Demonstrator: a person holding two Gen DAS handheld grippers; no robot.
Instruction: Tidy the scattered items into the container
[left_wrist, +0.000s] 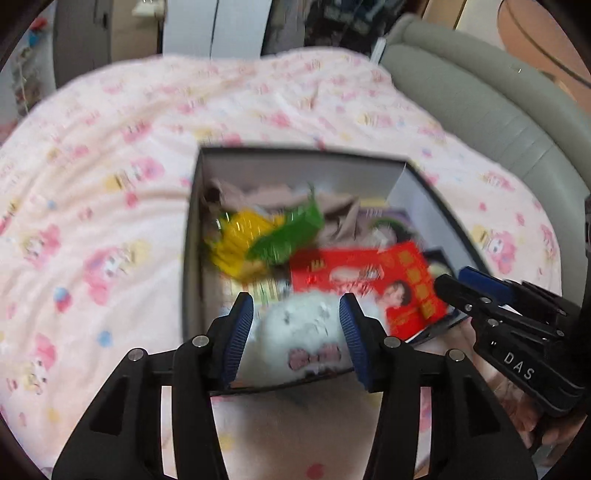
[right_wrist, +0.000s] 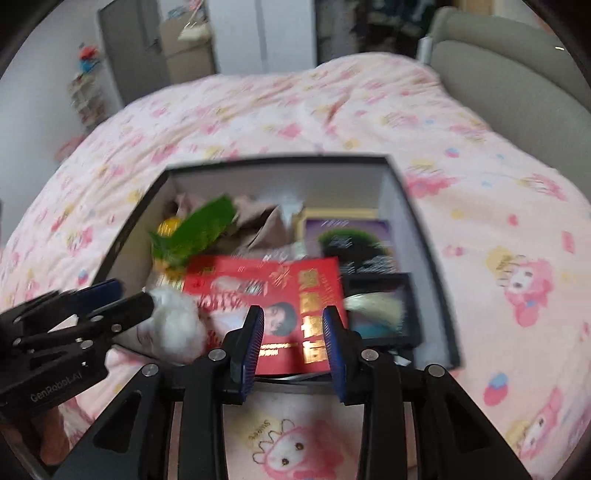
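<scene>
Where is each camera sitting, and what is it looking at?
Left wrist camera: sits on the left gripper, looking along its fingers at the open dark cardboard box on the pink cartoon-print blanket; a fluffy white plush toy sits between its fingers, and the right gripper shows at right.
Right wrist camera: sits on the right gripper, facing the same box from its near edge; the left gripper with the plush shows at left.
Both share the box, blanket, plush and red printed packet.

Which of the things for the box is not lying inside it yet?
The white fluffy toy: the left claw holds it above the box's near edge, while the red packet and green wrapper already lie inside.
</scene>
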